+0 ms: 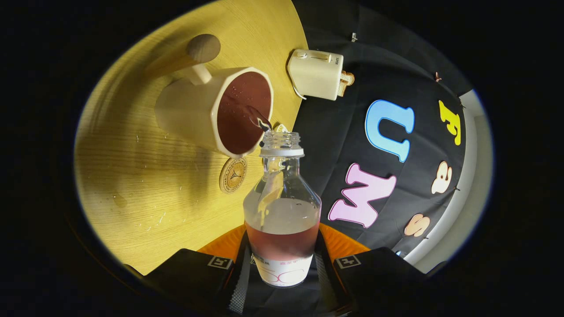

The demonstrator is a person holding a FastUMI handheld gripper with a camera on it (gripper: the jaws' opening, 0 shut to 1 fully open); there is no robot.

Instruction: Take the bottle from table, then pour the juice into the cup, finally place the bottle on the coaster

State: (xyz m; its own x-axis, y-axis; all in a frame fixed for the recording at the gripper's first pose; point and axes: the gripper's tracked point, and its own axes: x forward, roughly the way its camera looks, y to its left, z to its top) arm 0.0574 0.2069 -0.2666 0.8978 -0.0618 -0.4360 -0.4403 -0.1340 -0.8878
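Gripper view: the gripper [282, 264] is seen pinching a clear juice bottle [282, 211] between both fingers, its uncapped neck tipped toward a cream faceted cup [198, 110]. A thin stream of reddish juice [257, 118] is seen passing into the nearly full cup. A round coaster [232, 175] lies just beside the cup on the droplet-speckled wooden table [132, 185]. A cream toaster [315, 74] with bread is set near the table's edge against the black cloth wall.
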